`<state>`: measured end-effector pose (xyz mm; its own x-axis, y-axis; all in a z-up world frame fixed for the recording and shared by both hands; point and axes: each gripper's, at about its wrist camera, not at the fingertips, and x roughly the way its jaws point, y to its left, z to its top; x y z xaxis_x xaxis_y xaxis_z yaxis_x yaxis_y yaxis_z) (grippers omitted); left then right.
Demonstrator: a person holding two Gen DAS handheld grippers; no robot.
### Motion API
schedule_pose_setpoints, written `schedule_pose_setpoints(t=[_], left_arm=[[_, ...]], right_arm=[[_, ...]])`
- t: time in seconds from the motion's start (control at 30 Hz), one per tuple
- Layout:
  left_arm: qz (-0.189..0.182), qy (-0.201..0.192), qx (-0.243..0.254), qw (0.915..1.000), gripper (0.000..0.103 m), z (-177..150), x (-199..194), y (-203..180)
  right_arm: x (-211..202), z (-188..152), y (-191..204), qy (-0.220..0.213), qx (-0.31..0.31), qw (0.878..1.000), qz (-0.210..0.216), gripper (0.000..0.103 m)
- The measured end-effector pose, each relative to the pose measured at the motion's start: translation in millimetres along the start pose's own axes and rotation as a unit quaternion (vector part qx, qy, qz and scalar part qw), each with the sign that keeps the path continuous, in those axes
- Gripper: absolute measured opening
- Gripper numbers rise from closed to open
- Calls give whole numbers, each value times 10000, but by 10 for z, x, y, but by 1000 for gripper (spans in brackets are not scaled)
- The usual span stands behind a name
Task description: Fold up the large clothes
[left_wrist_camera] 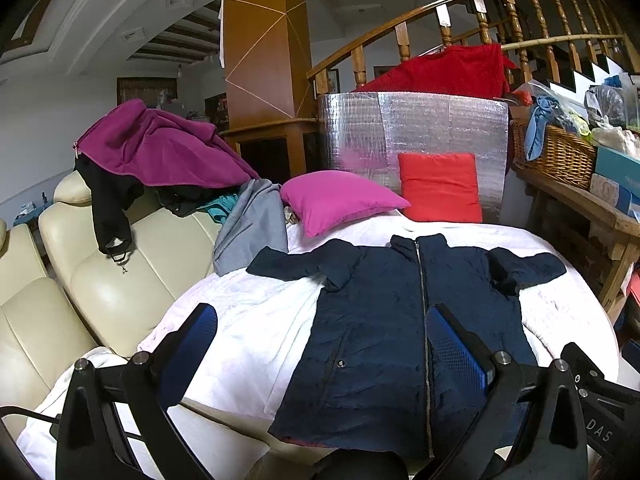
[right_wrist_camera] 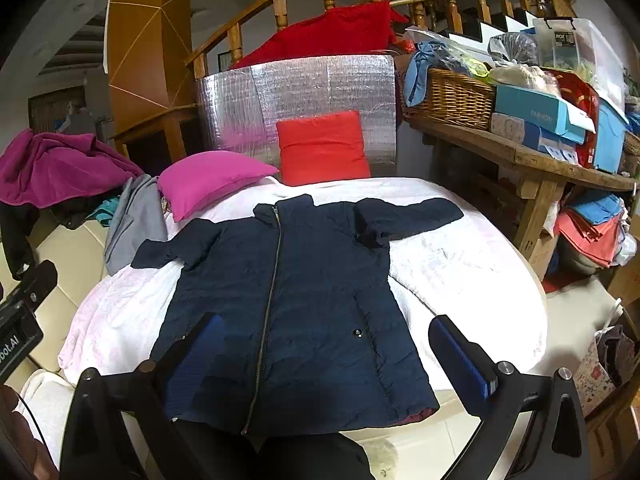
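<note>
Ahead of the left gripper (left_wrist_camera: 320, 344), whose matt black plastic fingers carry blue pads (left_wrist_camera: 460, 344) with a fine grid texture, lies a dark navy quilted cloth jacket (left_wrist_camera: 384, 320) with a dull metal zipper (left_wrist_camera: 424, 320), on a white, faintly crinkled fabric cover (left_wrist_camera: 248, 320). To its left sits a glossy cream leather sofa (left_wrist_camera: 108, 296). Beyond the right gripper (right_wrist_camera: 328, 360) stand a shiny, crinkled silver foil panel (right_wrist_camera: 304, 88), a woven wicker basket (right_wrist_camera: 452, 100) and a rough wooden bench (right_wrist_camera: 520, 156).

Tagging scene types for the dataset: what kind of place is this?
Most likely a home living room: a cream leather sofa, a wooden staircase railing, and a navy jacket laid flat on a white blanket.
</note>
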<state>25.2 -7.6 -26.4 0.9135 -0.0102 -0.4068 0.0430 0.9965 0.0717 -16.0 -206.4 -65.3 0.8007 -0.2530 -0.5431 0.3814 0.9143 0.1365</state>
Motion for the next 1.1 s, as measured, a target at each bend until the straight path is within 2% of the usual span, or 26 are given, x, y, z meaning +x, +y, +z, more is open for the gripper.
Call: schedule_pose_setpoints(t=[1.1], left_arm=[[12, 106, 3, 9999, 103, -35, 62, 56]], right_arm=[[67, -75, -55, 122, 117, 9998, 51, 103]])
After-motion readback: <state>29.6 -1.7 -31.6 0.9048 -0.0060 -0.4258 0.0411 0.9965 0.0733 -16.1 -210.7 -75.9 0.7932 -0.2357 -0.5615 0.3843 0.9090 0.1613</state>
